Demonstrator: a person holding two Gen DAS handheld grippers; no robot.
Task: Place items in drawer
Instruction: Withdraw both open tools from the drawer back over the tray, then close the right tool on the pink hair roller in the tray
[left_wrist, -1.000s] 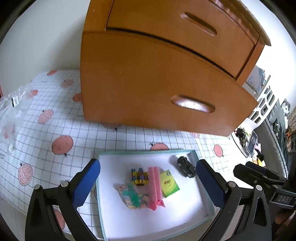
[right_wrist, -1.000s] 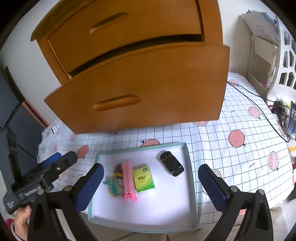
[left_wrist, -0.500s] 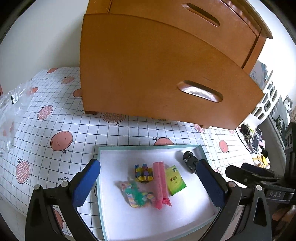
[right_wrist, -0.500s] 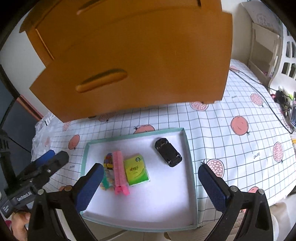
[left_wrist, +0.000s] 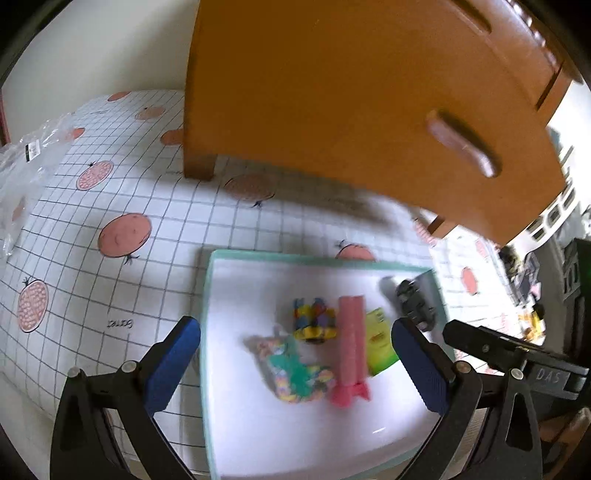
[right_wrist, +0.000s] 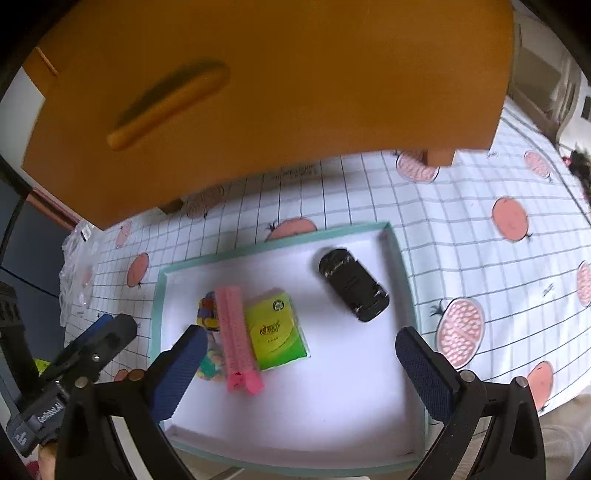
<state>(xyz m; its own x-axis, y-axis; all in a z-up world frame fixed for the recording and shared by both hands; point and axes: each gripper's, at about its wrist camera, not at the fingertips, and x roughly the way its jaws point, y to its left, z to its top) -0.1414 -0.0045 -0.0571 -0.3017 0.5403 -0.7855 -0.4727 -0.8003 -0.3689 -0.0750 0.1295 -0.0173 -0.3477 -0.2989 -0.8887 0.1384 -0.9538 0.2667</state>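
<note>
The left gripper (left_wrist: 295, 354) hovers over the left part of the white tray (right_wrist: 332, 413), its blue-padded fingers (left_wrist: 171, 363) spread wide and holding nothing. In the right wrist view it shows at the far left edge, low beside the tray. The right gripper (right_wrist: 299, 369) hangs above the tray's near half, its jaws also wide apart and empty. In the tray, from left to right, lie a colourful bag of small pieces (left_wrist: 293, 373), a small multicoloured toy (left_wrist: 314, 323), a pink clip (right_wrist: 234, 336), a green packet (right_wrist: 275, 330) touching the clip, and a black toy car (right_wrist: 352, 284) apart near the right wall. The wooden drawer front (right_wrist: 273, 81) with its handle (right_wrist: 166, 107) overhangs the checked tablecloth (right_wrist: 480, 236) behind the tray. A clear plastic bag (left_wrist: 26, 158) lies far left.
</note>
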